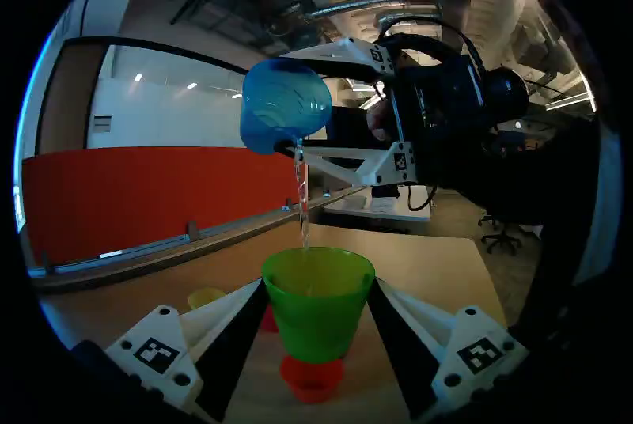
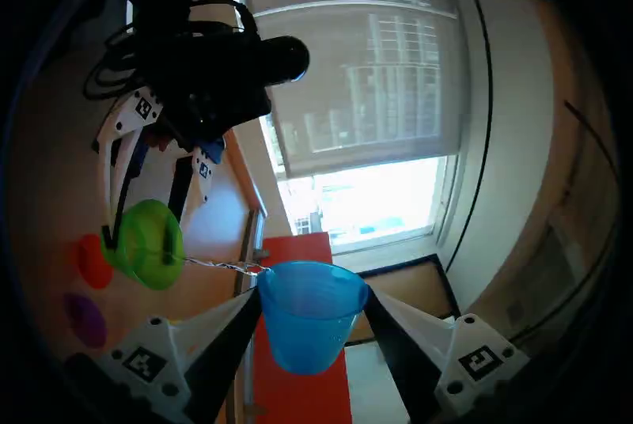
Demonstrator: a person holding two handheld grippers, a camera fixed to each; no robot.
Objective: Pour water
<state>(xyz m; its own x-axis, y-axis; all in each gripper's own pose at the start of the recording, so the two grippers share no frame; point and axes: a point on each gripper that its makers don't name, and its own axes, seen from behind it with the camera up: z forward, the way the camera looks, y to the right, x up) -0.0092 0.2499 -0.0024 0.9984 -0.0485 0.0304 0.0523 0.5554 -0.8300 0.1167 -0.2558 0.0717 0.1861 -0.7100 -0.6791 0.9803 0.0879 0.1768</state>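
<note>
The water (image 1: 301,202) falls as a thin thread from the lip of the blue cup (image 1: 285,104), which is tipped at upper centre of the left gripper view. It lands in the green cup (image 1: 318,305), upright at lower centre. Both cups look like thin plastic: light, likely to flex under a hard squeeze, and slick once wet. Grip the wall at mid-height, below the rim.

Your right gripper (image 2: 311,301) is clamped on the blue cup, a finger pressed to each side, spread to the cup's width. Your left gripper (image 1: 317,289) clamps the green cup likewise. An orange cup (image 1: 312,380) sits just below it in the frame on the table (image 1: 427,266), and a yellow cup (image 1: 206,296) sits at lower left.
</note>
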